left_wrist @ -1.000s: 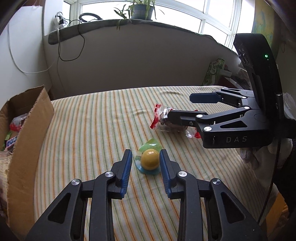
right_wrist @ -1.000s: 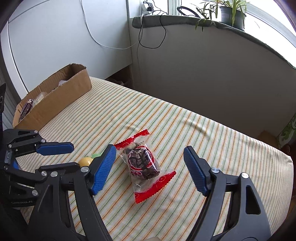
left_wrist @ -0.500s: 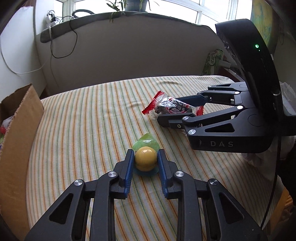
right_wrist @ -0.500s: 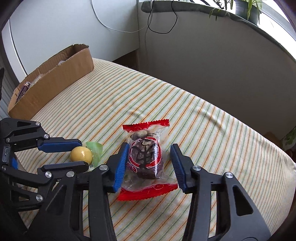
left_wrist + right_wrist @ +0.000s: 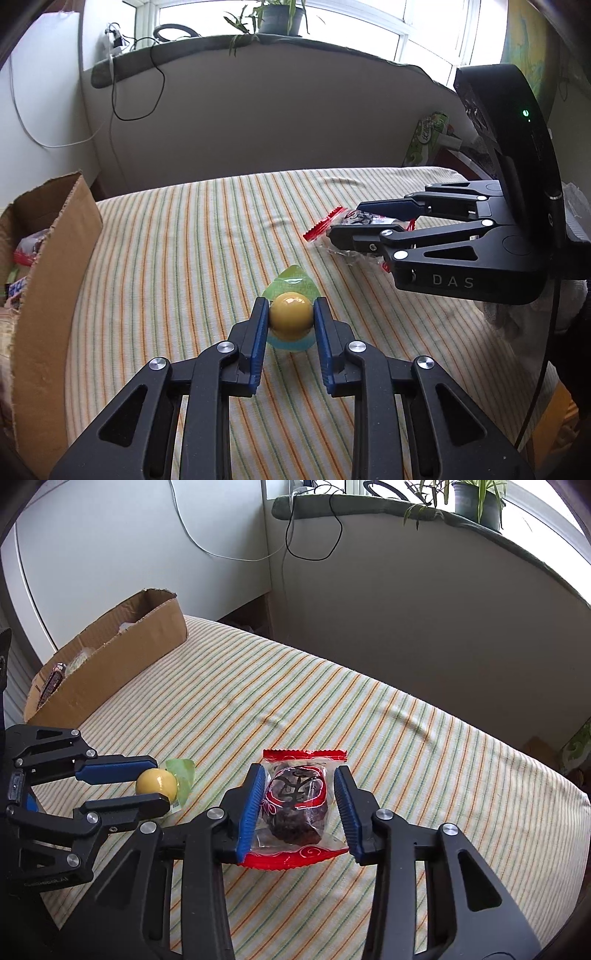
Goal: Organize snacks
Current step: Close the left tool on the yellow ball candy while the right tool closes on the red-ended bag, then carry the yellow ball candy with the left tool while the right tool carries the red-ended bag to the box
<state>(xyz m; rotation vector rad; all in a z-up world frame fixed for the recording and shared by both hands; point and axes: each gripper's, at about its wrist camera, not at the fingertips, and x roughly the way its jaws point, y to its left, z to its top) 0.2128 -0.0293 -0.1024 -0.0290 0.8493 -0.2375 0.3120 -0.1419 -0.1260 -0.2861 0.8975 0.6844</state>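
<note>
My left gripper [image 5: 290, 319] is shut on a yellow ball-shaped snack [image 5: 290, 316] in a green and blue wrapper, held just above the striped cloth [image 5: 184, 258]. It also shows in the right wrist view [image 5: 156, 782]. My right gripper [image 5: 299, 805] is shut on a clear snack packet with red ends [image 5: 295, 801] holding a dark cake; both pads press the packet's sides. The packet also shows in the left wrist view [image 5: 347, 221], partly hidden by the right gripper's fingers [image 5: 369, 240].
An open cardboard box [image 5: 110, 657] with several snacks inside stands at the left end of the cloth; it also shows in the left wrist view [image 5: 51, 266]. A grey wall with a windowsill, cables and a potted plant [image 5: 277, 14] runs behind.
Both grippers have closed from open: the left on the yellow ball snack, the right on the red-ended packet. Both snacks have lifted slightly off the cloth.
</note>
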